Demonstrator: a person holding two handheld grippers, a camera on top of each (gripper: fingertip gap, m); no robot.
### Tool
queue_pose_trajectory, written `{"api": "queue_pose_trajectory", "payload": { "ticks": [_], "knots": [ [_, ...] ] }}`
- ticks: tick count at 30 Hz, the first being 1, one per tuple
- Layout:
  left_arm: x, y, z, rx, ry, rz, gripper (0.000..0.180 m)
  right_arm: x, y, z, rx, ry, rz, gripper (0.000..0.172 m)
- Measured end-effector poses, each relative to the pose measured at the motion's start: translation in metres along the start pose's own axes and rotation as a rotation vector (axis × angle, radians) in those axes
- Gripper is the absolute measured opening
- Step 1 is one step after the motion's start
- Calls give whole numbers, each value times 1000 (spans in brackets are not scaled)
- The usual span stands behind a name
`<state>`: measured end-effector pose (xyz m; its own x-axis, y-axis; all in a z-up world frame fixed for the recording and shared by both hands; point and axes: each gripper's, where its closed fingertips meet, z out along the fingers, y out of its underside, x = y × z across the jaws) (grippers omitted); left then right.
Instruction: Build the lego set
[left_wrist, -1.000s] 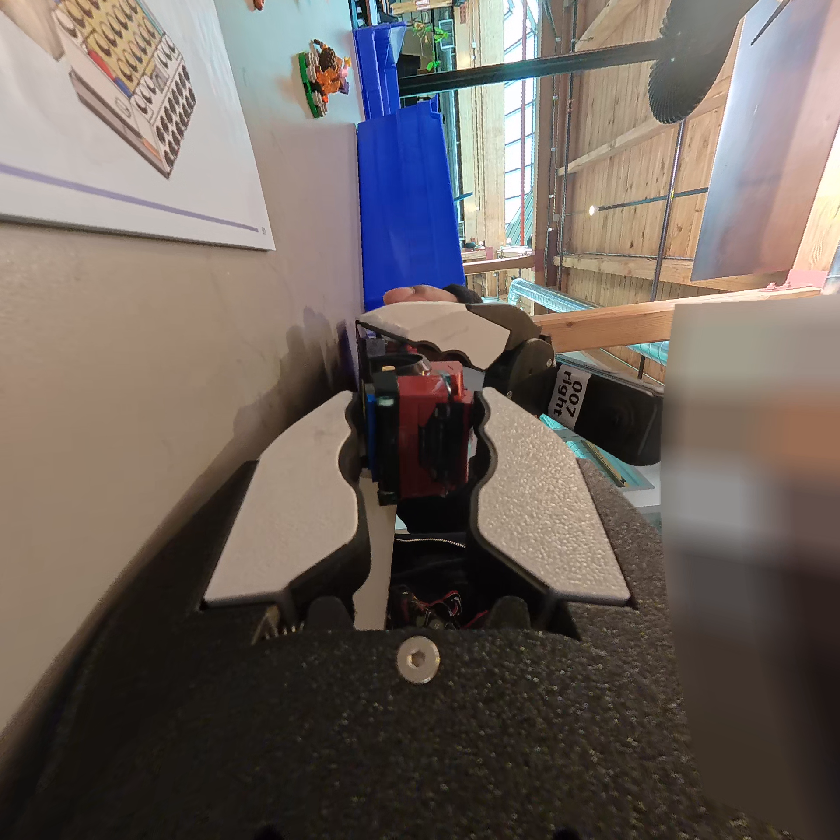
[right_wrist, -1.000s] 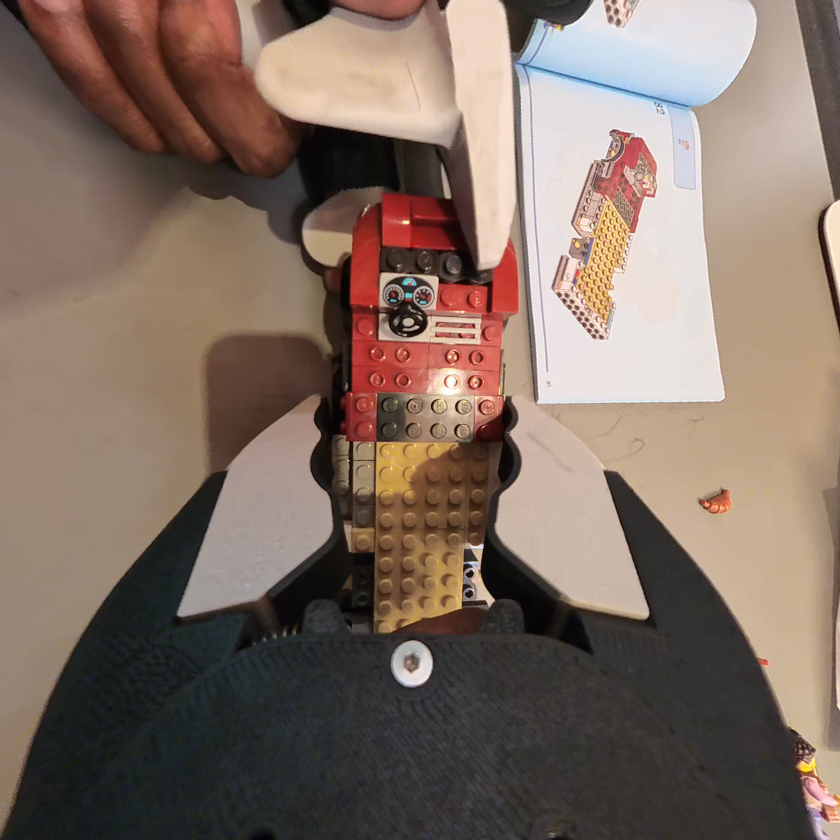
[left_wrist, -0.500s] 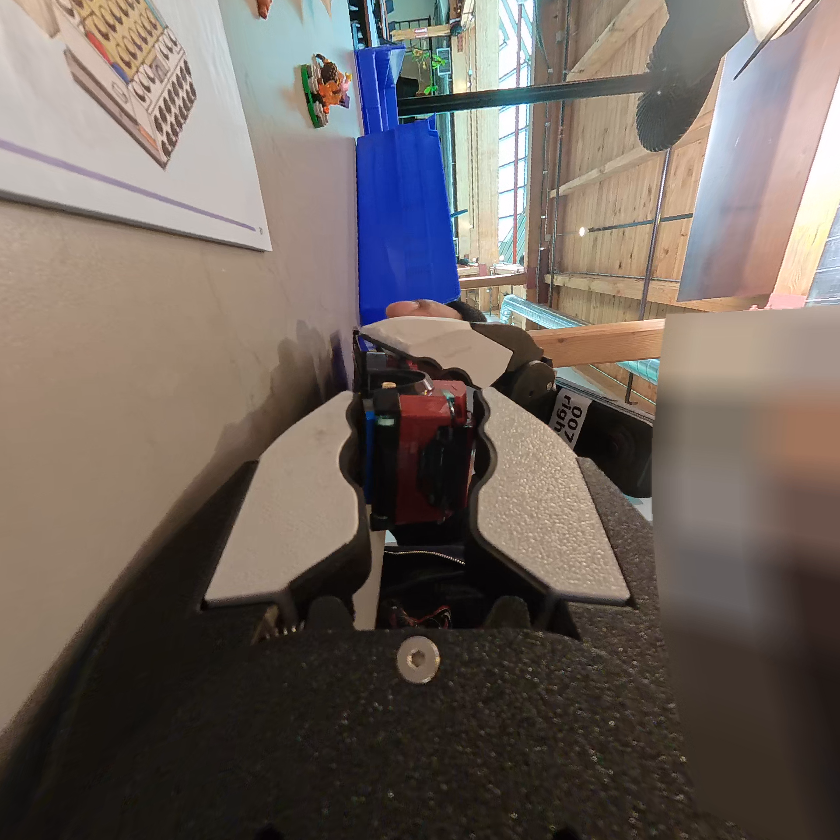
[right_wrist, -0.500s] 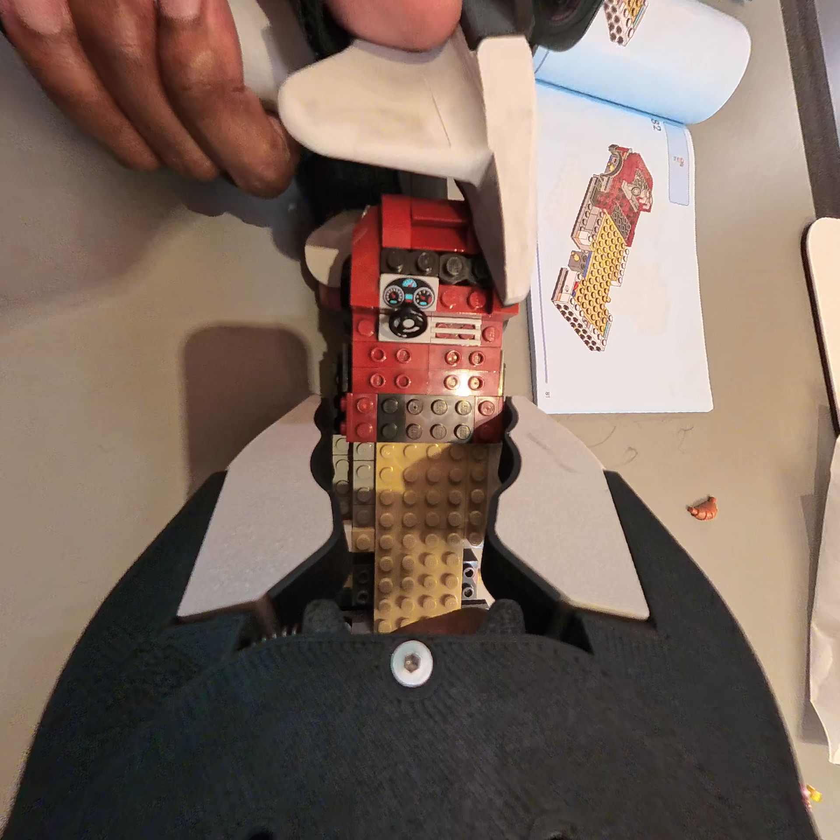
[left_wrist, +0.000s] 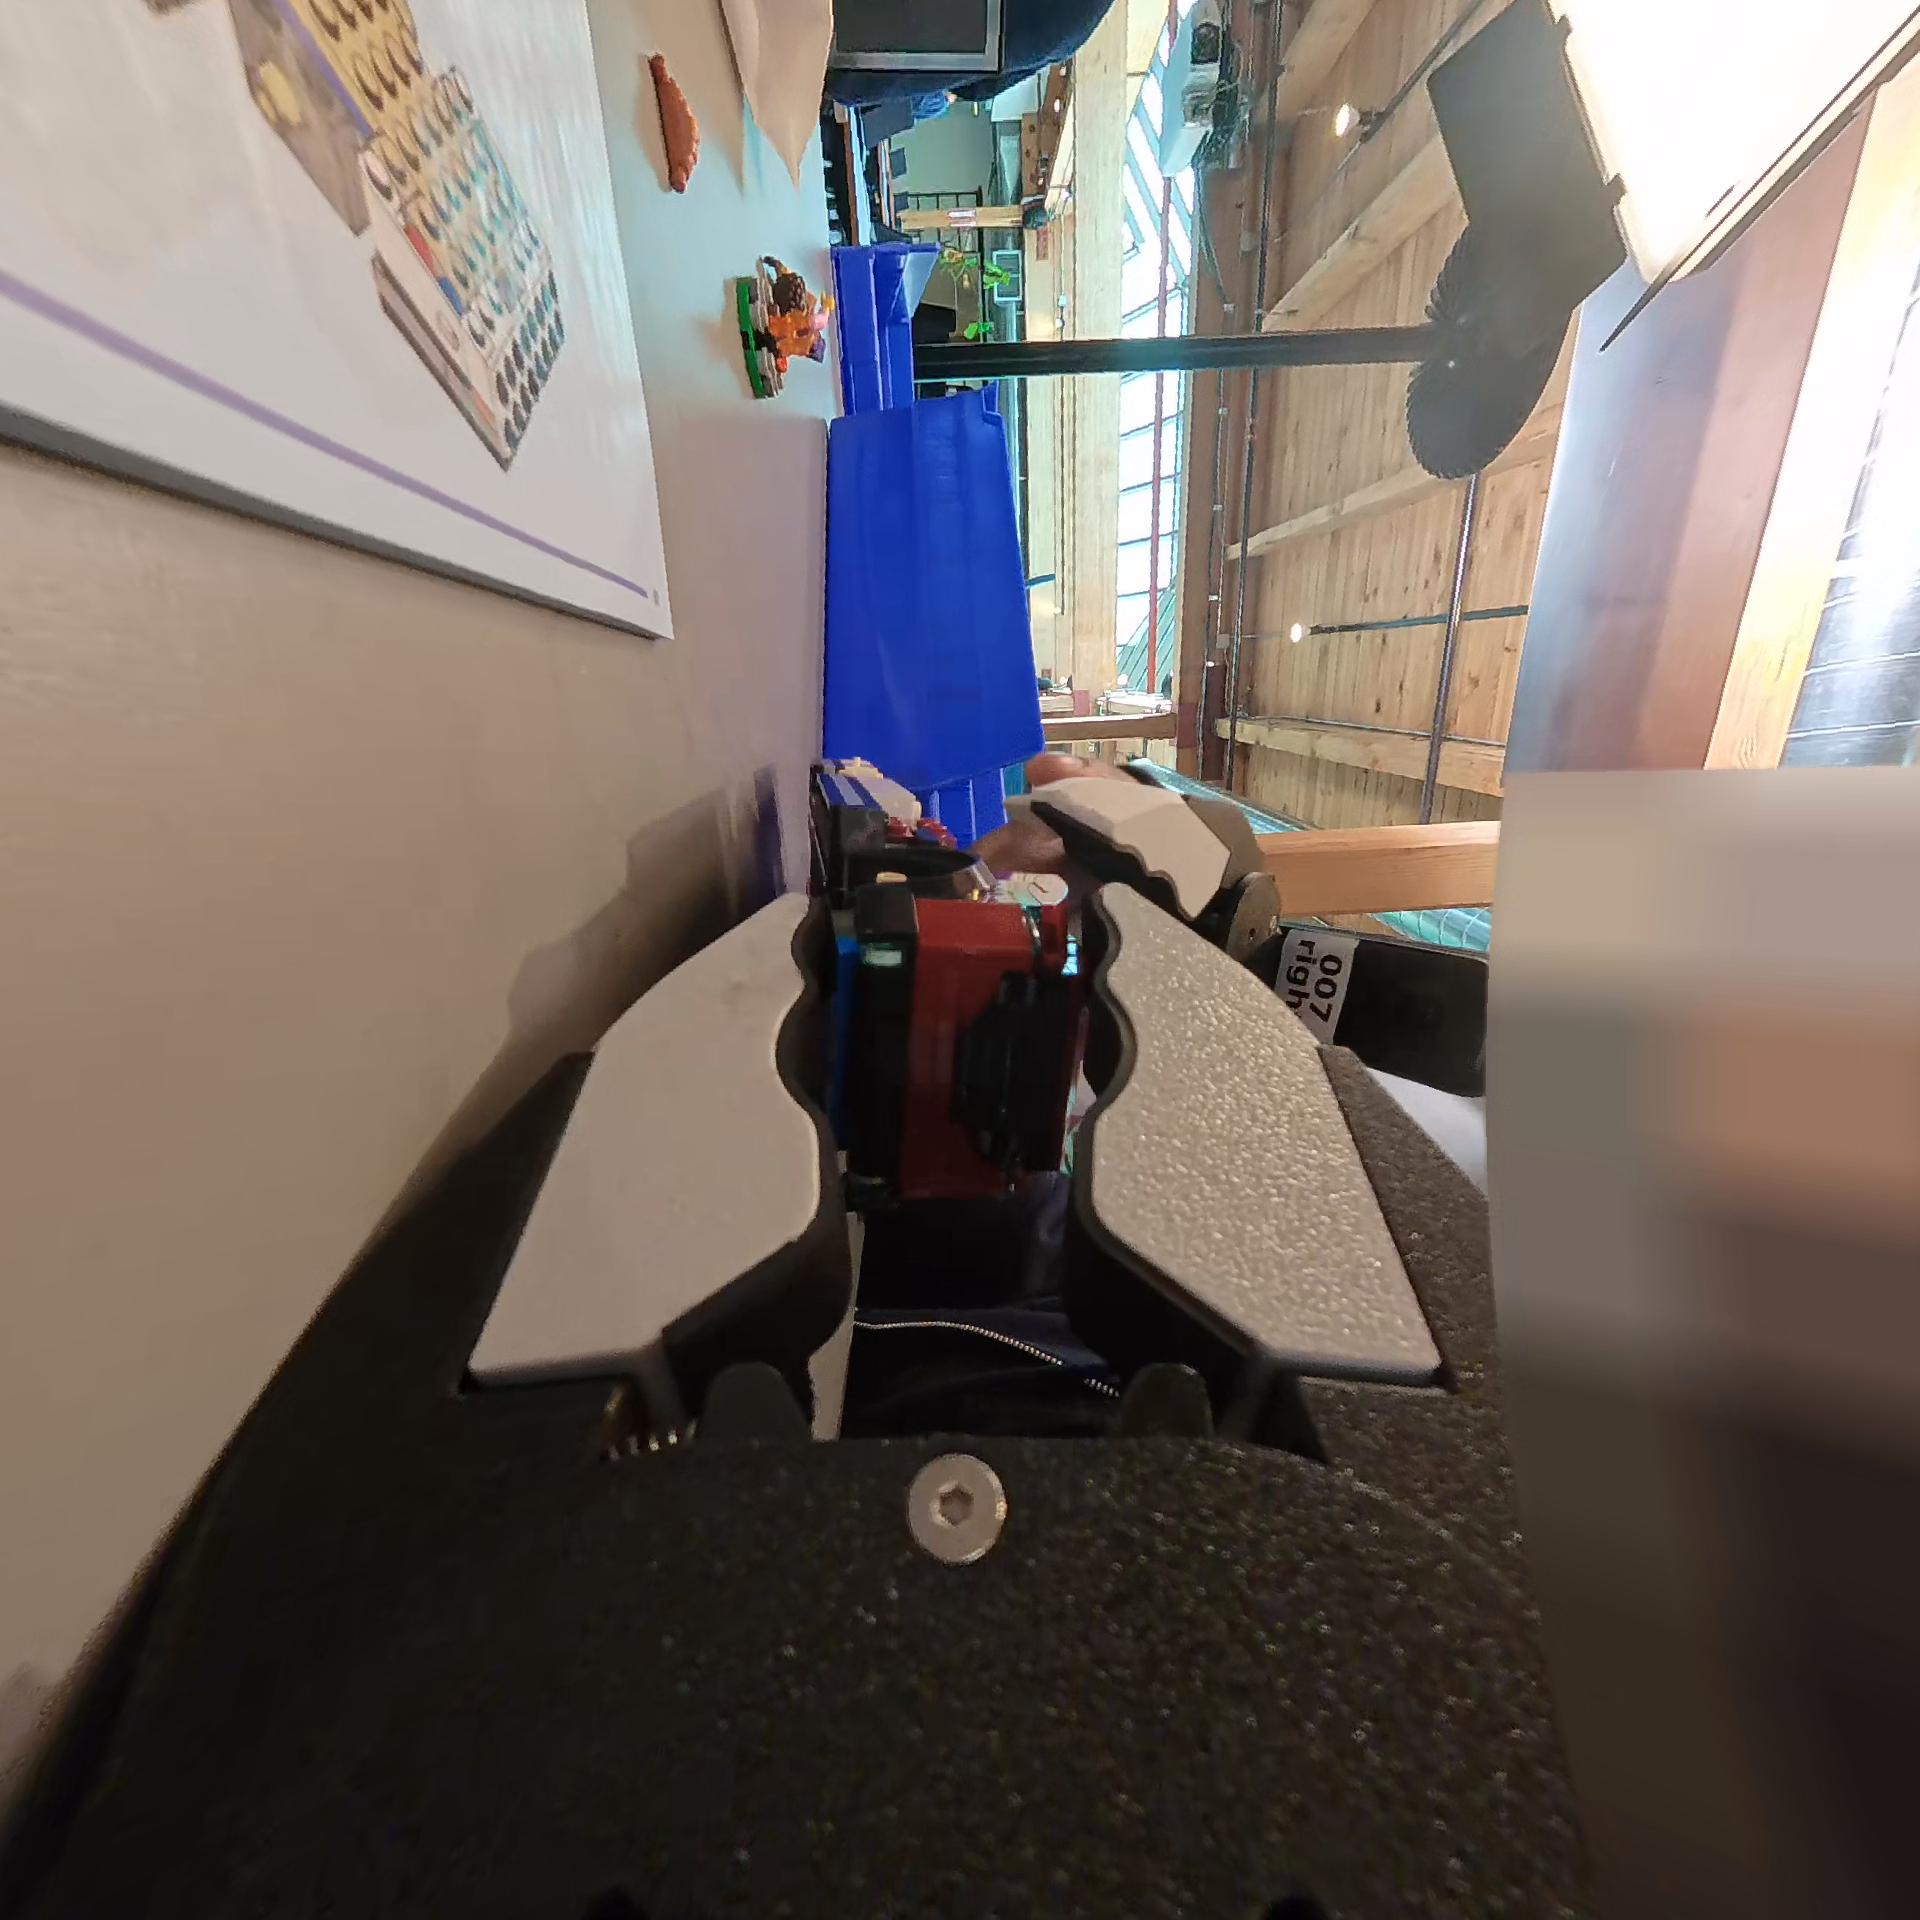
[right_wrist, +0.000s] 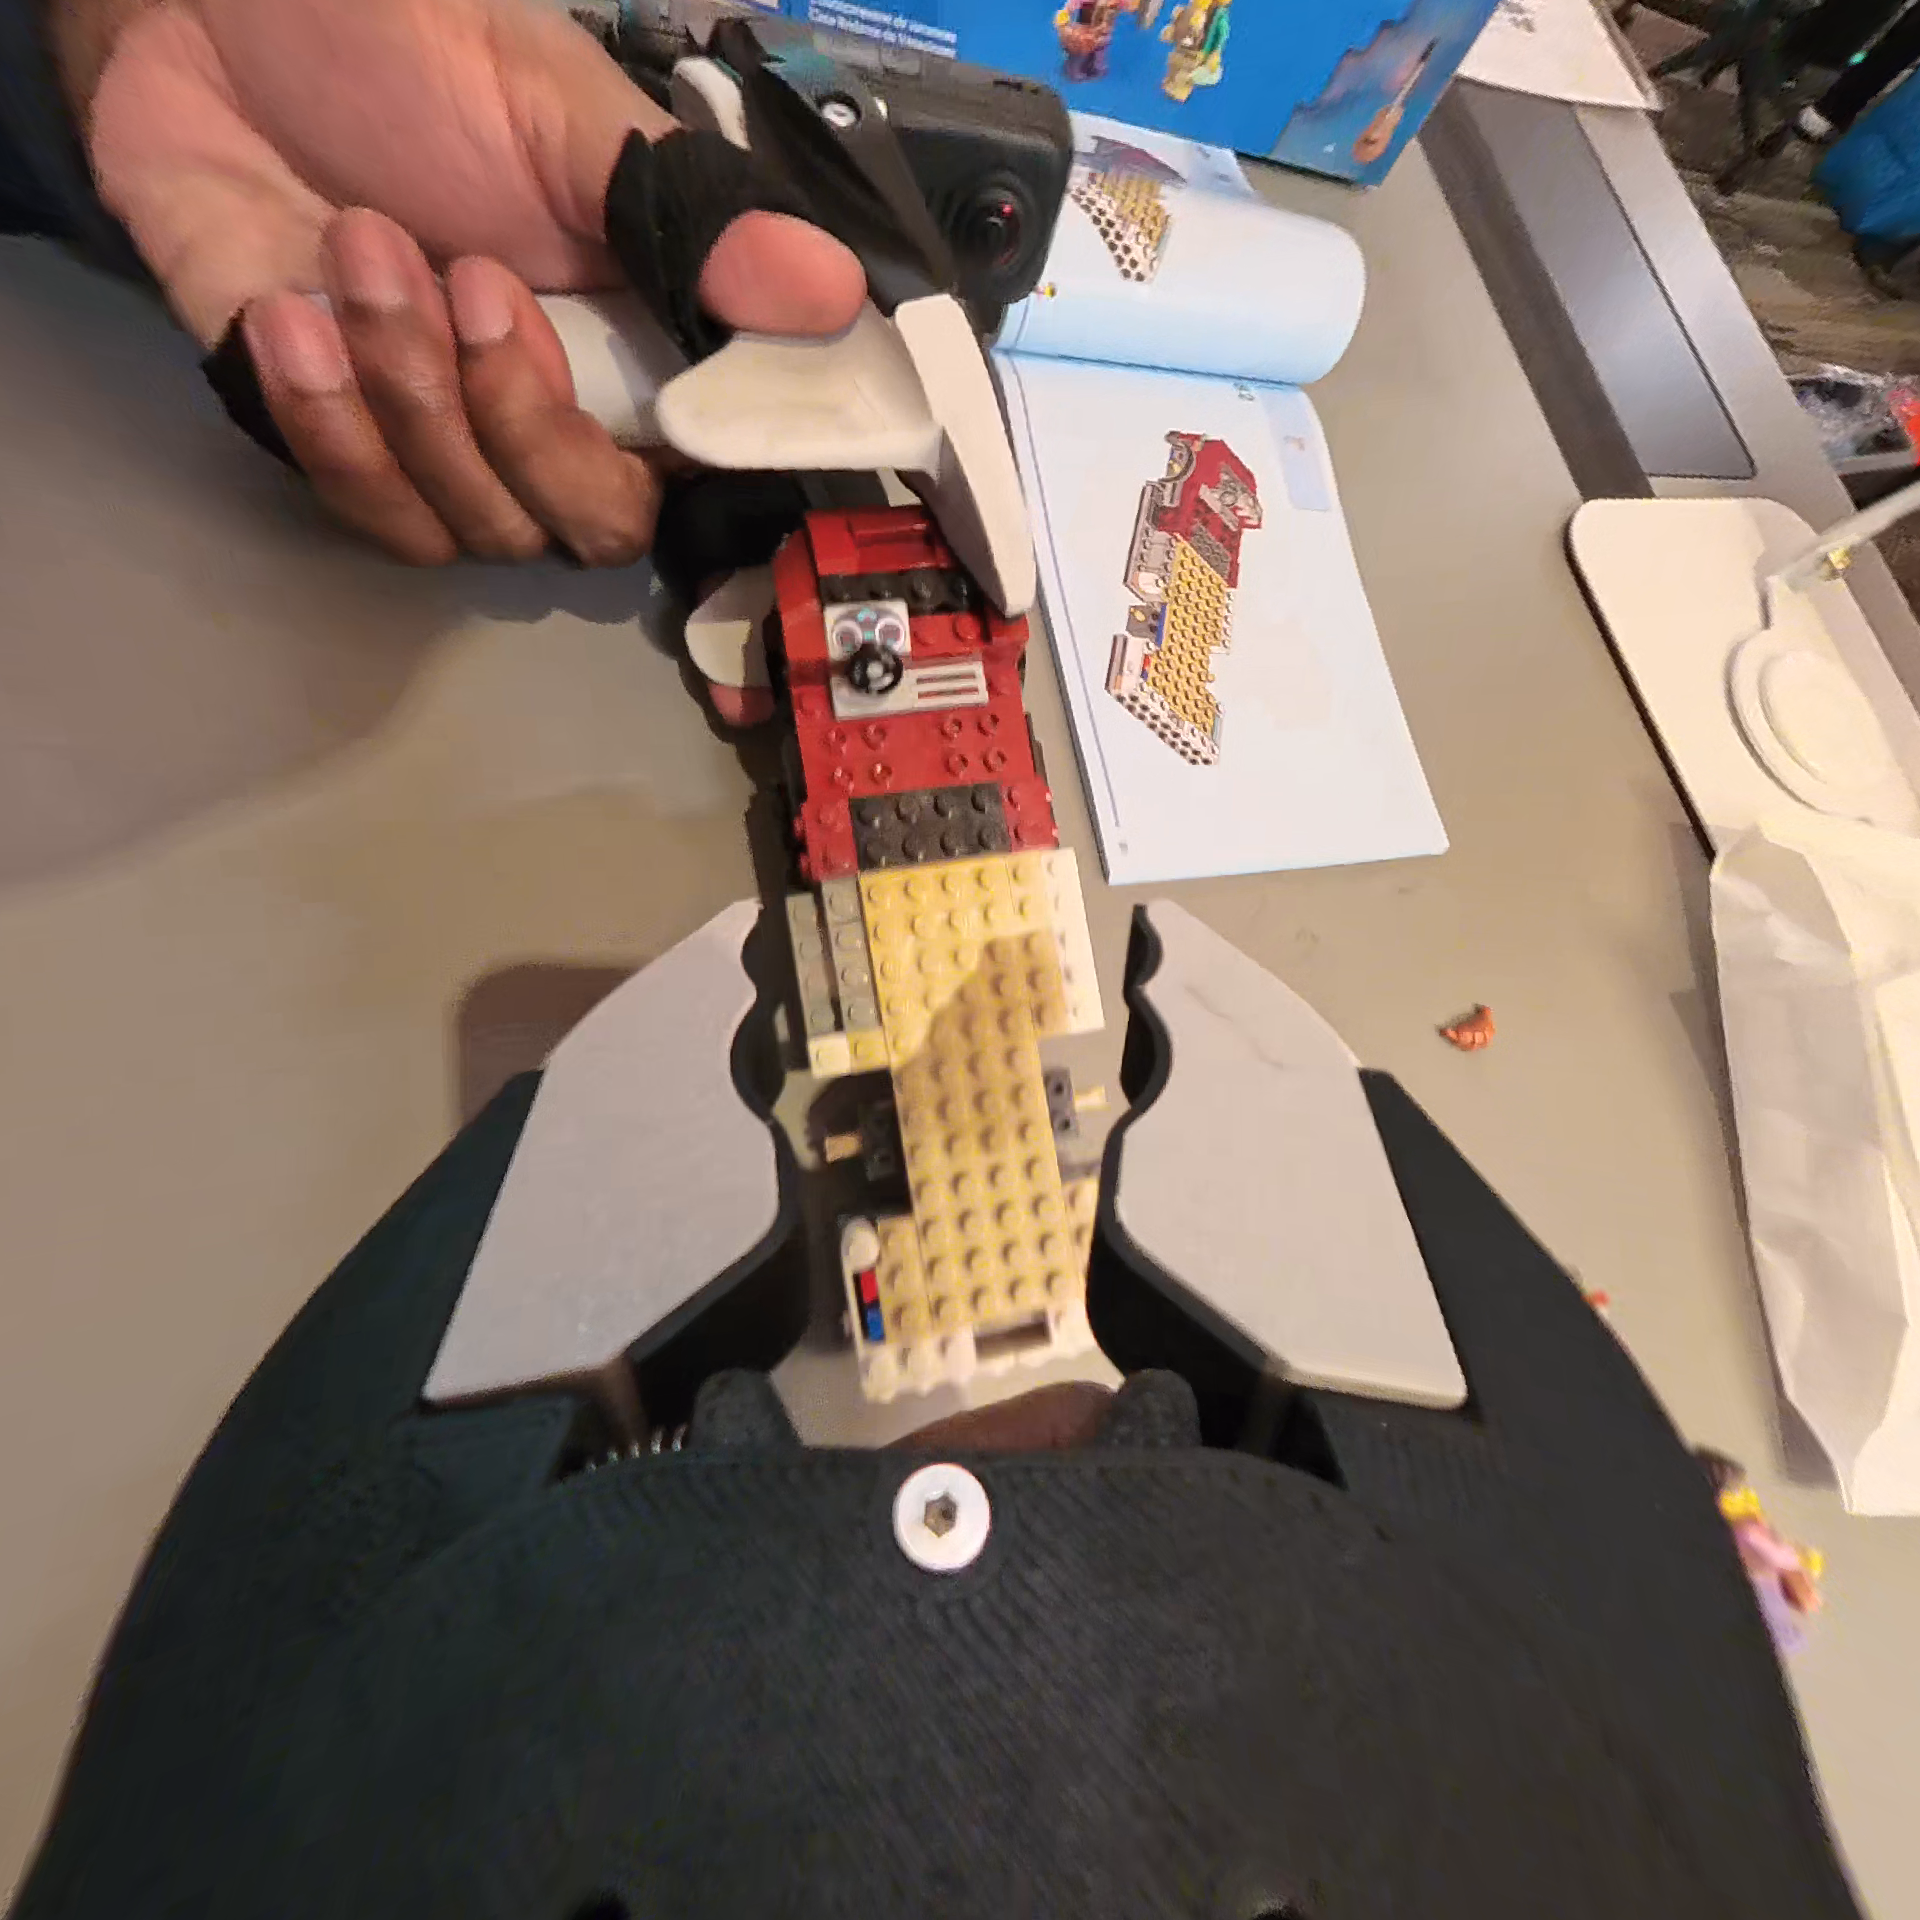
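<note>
We see a toy brick truck with dark red cab, black studded strip and tan bed, a pale blue booklet, blue bins, grey table.

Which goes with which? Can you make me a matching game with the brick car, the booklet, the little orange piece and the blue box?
Things:
1. brick car
2. booklet
3. little orange piece
4. blue box

Descriptions:
A. lying open, showing a picture
B. farthest back, behind the open pages
C. tiny, lying alone
D. red at one end, tan at the other

Pairs: 1-D, 2-A, 3-C, 4-B
</note>
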<state>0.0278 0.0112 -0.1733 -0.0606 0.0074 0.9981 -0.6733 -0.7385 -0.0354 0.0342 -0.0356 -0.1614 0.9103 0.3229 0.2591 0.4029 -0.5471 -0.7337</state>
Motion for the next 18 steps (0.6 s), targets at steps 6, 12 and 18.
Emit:
{"api": "queue_pose_trajectory", "payload": {
  "ticks": [6, 12, 18],
  "knots": [
    [1, -4, -1, 38, 12, -20, 47, -22, 36, -40, 14, -9, 137, 56],
    [3, -7, 0, 68, 30, -49, 47, -62, 84, -61, -72, -41, 238, 46],
    [5, -4, 8, 68, 21, -21, 47, -75, 92, -51, -120, -63, 310, 40]
  ]
}}
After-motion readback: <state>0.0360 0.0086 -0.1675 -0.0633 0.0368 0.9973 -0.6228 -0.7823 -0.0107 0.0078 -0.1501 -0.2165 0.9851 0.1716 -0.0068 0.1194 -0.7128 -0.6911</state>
